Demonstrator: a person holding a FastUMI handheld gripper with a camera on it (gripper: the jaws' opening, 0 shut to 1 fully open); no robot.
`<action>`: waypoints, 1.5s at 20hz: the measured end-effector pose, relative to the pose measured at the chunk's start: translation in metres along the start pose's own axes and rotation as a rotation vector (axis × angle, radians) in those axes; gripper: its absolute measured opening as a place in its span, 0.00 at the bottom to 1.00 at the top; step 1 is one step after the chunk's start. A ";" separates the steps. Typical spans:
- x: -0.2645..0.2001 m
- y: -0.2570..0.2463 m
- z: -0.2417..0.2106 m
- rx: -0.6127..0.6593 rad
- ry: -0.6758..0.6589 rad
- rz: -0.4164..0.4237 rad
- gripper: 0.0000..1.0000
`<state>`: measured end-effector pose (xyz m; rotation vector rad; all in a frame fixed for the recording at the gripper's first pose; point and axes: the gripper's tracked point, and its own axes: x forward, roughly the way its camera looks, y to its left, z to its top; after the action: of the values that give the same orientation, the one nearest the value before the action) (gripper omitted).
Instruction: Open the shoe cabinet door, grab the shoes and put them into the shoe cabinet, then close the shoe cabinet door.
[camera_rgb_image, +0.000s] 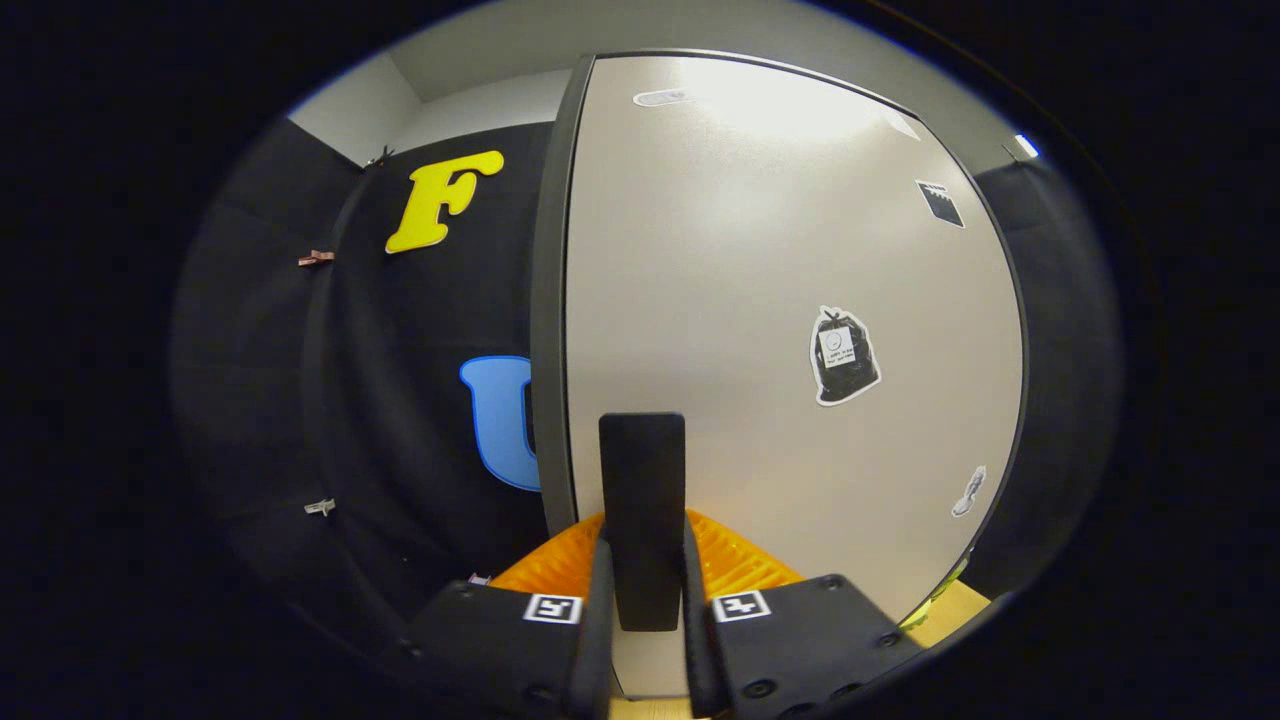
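The gripper faced the pale shoe cabinet door at close range, its jaws drawn in on the dark, flat upright handle that stood between them, one jaw against each of its sides. The handle rose from between the jaws and sat near the door's left edge, where a dark edge band ran up the panel. Beyond the jaws and to their right, a sticker of a tied black rubbish bag marked the door's face, with a smaller dark sticker higher up and a small pale one lower down. Just behind the handle, an orange ribbed part showed on either side of it; whether it belonged to the gripper could not be told. A sliver of light wooden surface lay low to the right of the jaws. No shoes could be picked out. Judging by the grip on the handle, the step in hand was working the door, though whether it was being swung open or pushed shut could not be settled from this moment; the visible edge band suggested the panel stood slightly off its frame. The next move appeared to call for keeping the pinch firm and following the door's arc around its hinge, rather than pulling straight, so that the handle would not slip from the jaws.
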<state>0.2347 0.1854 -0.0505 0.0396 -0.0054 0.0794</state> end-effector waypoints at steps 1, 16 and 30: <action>-0.003 -0.001 0.001 0.002 0.006 0.008 0.28; -0.107 -0.039 0.015 0.019 -0.007 0.169 0.20; -0.202 -0.131 0.021 0.015 -0.009 0.167 0.19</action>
<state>0.0432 0.0383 -0.0361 0.0541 -0.0175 0.2459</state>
